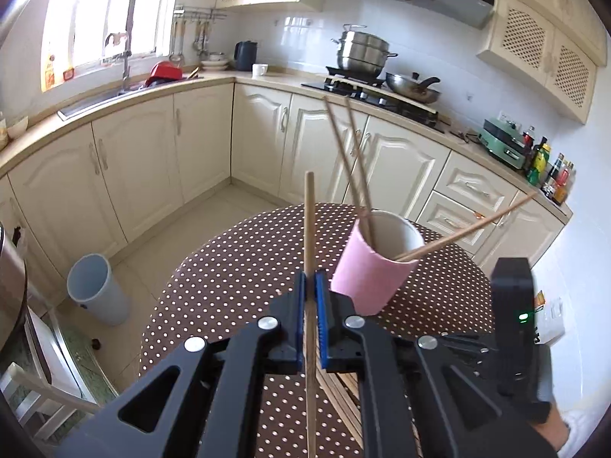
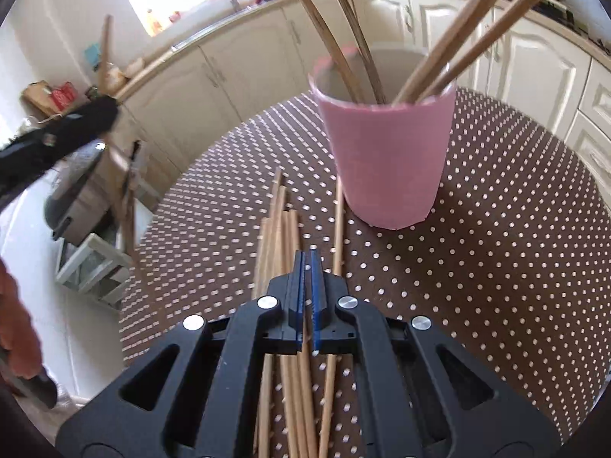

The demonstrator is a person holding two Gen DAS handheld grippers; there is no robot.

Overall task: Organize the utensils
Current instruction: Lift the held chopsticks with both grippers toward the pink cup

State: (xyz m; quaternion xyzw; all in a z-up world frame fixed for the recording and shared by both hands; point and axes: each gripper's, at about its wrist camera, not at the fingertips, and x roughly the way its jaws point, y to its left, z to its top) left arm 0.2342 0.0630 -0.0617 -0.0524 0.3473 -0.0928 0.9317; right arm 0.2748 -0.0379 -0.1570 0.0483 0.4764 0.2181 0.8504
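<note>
A pink cup (image 1: 366, 271) stands on the round brown polka-dot table (image 1: 229, 267) and holds several wooden chopsticks (image 1: 355, 160). My left gripper (image 1: 310, 282) is shut on one wooden chopstick (image 1: 309, 229), held upright above the table, left of the cup. In the right wrist view the cup (image 2: 385, 160) is just ahead with chopsticks (image 2: 458, 34) leaning in it. My right gripper (image 2: 307, 263) is shut low over a pile of loose chopsticks (image 2: 278, 229) on the table (image 2: 496, 267); I cannot tell whether a stick is pinched between its fingers.
Cream kitchen cabinets (image 1: 145, 160) ring the room, with a sink (image 1: 95, 99) and a stove with pots (image 1: 362, 57). A pale bin (image 1: 95, 290) stands on the floor left of the table. My other gripper's body (image 1: 511, 297) shows at right.
</note>
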